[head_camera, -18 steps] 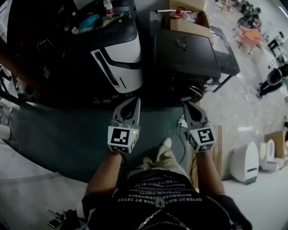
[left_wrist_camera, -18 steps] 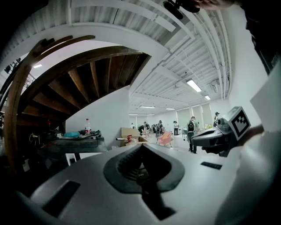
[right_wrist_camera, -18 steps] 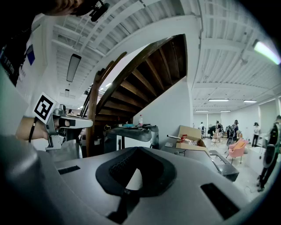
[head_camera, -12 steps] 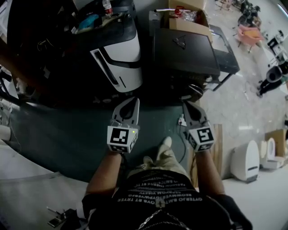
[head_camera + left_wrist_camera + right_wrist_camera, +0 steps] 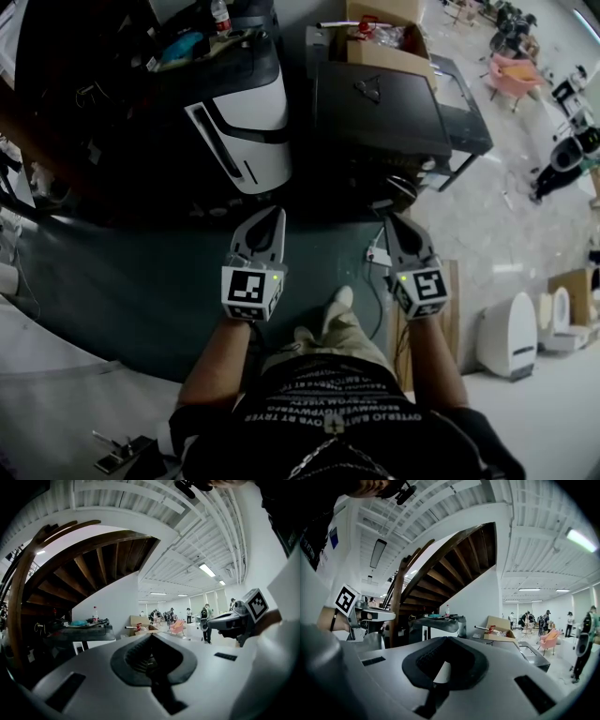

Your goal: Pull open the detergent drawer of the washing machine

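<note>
The fingers of the left gripper (image 5: pixel 151 641) are pressed fully together with nothing between them, and those of the right gripper (image 5: pixel 443 641) are closed and empty too. Both are held out side by side, roughly level, above a dark teal floor mat (image 5: pixel 141 291), with the person's pale shoe (image 5: pixel 339 305) between them.

The rounded white-and-black machine (image 5: pixel 246 117), which I take to be the washing machine, stands ahead of the left gripper and well apart from it. A black box-shaped cabinet (image 5: pixel 380 108) sits beside it, ahead of the right gripper.

The detergent drawer looks unopened. From this steep angle it cannot be picked out for certain; the narrow dark strip (image 5: pixel 214 142) slanting across the white front may be its fascia or the control panel.

Several things could go wrong from here:
- With the jaws closed, neither gripper can hook the drawer's lip, so a reach made this way would only bump the front.
- A shallow bite on a smooth plastic edge would likely slip off under the pull.
- Pulling off-axis could bind the drawer in its slide.
- The white cable and plug block (image 5: pixel 378 255) lying near the feet could snag a step forward.
</note>
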Demonstrator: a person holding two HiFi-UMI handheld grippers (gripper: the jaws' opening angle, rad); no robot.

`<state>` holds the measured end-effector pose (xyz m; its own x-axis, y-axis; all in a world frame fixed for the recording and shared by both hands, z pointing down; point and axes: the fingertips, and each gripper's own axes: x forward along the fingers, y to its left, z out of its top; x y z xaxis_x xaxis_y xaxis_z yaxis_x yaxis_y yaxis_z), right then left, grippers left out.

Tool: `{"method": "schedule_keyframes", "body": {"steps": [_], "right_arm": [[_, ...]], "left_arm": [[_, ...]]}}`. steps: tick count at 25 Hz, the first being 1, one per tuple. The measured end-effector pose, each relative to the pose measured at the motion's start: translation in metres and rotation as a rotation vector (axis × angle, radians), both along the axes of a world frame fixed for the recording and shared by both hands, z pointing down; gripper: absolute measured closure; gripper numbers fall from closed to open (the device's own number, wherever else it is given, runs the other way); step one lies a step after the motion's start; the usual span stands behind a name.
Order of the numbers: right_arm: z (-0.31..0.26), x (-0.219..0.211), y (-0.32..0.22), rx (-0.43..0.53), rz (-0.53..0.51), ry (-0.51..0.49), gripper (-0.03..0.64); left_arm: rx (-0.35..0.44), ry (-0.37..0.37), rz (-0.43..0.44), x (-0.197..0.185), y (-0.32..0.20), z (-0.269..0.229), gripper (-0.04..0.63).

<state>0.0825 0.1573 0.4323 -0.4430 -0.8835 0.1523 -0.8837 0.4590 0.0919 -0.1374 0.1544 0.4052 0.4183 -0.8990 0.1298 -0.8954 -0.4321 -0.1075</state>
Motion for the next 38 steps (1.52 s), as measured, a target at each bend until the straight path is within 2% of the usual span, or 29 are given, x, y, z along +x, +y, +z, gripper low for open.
{"method": "schedule_keyframes", "body": {"steps": [4,9,23,28,32,38], "right_arm": [[0.003,0.008,-0.004,-0.011,0.035,-0.027,0.615],[0.001,0.008,-0.019,-0.020,0.023,-0.008,0.615],[0.018,0.038,-0.104,-0.056,0.048,-0.005,0.615],[0.013,0.039,-0.134,-0.062,0.063,-0.023,0.615],[0.021,0.044,-0.152,-0.068,0.064,-0.016,0.615],[0.019,0.045,-0.174,-0.067,0.058,-0.036,0.615]], "left_arm": [[-0.003,0.015,0.009,0.002,-0.003,0.000,0.592],[0.002,-0.022,-0.006,0.005,-0.020,0.004,0.592],[-0.024,-0.030,-0.010,0.023,-0.103,0.019,0.592],[-0.042,0.005,-0.003,0.030,-0.129,0.021,0.592],[-0.039,-0.012,-0.011,0.031,-0.150,0.023,0.592],[-0.056,0.004,0.001,0.041,-0.174,0.030,0.592]]}}
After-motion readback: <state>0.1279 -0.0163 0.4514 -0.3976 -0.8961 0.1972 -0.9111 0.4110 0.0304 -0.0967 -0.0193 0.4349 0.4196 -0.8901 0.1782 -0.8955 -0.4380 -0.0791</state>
